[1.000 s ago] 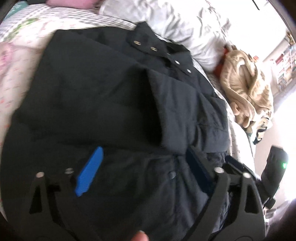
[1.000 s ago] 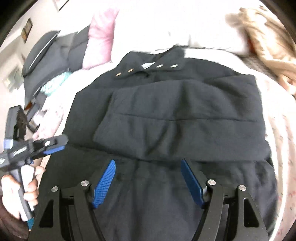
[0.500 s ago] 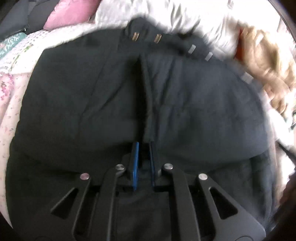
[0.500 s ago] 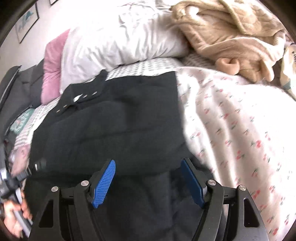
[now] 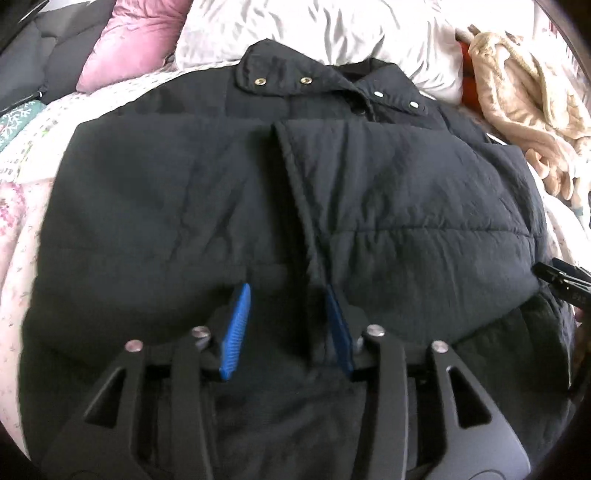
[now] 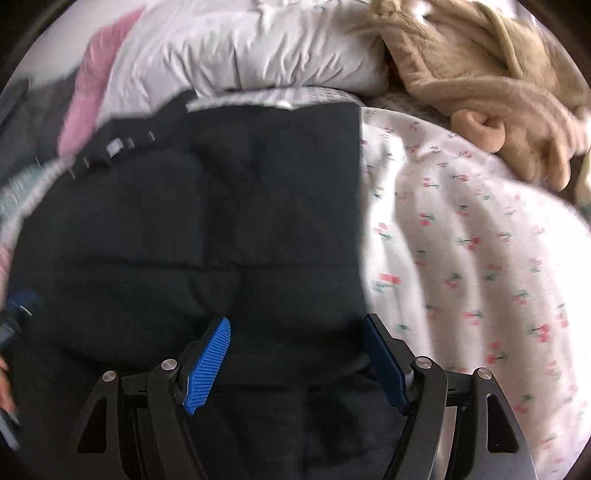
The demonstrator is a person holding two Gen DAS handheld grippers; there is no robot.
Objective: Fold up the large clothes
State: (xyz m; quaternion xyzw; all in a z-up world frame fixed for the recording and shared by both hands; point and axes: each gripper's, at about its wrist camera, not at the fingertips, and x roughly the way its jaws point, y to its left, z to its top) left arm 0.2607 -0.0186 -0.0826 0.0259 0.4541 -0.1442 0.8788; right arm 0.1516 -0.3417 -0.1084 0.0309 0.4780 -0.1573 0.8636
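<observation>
A large black padded jacket (image 5: 406, 206) lies flat on the bed, collar with metal snaps (image 5: 306, 79) at the far end, both sleeves folded across the chest. A sleeve cuff edge (image 5: 295, 184) runs down the middle. My left gripper (image 5: 288, 310) is open just above the jacket's lower middle, its blue pads either side of that cuff edge, holding nothing. In the right wrist view the jacket (image 6: 221, 221) fills the left half. My right gripper (image 6: 295, 354) is open and empty over the jacket's lower right part, near its right edge.
The bed has a white sheet with cherry print (image 6: 480, 258). A white pillow (image 5: 332, 29), a pink pillow (image 5: 133, 40) and a beige fleece robe (image 6: 480, 74) lie at the head. The right gripper's body shows at the left view's right edge (image 5: 565, 277).
My left gripper was shut near the sleeve cuff half a second ago and is open now. My right gripper stayed open and shifted a little over the jacket's right side.
</observation>
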